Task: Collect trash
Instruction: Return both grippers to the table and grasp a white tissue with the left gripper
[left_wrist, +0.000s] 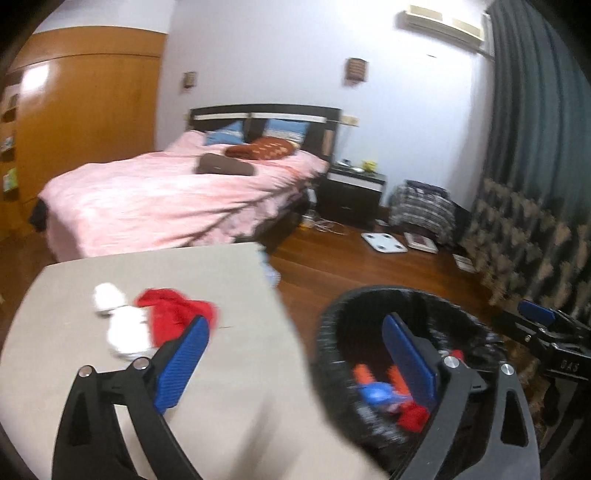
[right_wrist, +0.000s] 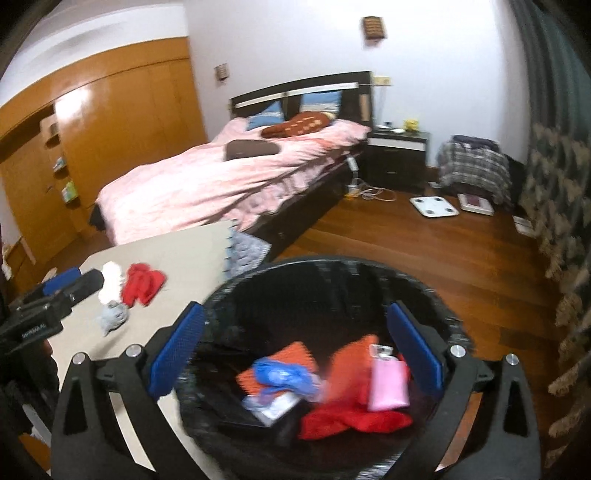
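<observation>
A black-lined trash bin (right_wrist: 332, 273) stands beside a beige table (left_wrist: 221, 387). It holds red, orange, blue and pink trash (right_wrist: 354, 417). My right gripper (right_wrist: 295, 336) is open and empty right above the bin. My left gripper (left_wrist: 295, 347) is open and empty, straddling the table's right edge and the bin's rim (left_wrist: 325, 332). On the table lie a red crumpled piece (left_wrist: 173, 314) and white crumpled pieces (left_wrist: 118, 321), just ahead of my left finger. The right wrist view also shows a grey wad (right_wrist: 110, 317) next to them.
A bed with a pink cover (left_wrist: 166, 199) stands behind the table. A dark nightstand (left_wrist: 351, 192), a white scale (left_wrist: 384, 242) and a pile of clothes (left_wrist: 421, 210) are on the wooden floor. A patterned curtain (left_wrist: 524, 236) hangs at the right.
</observation>
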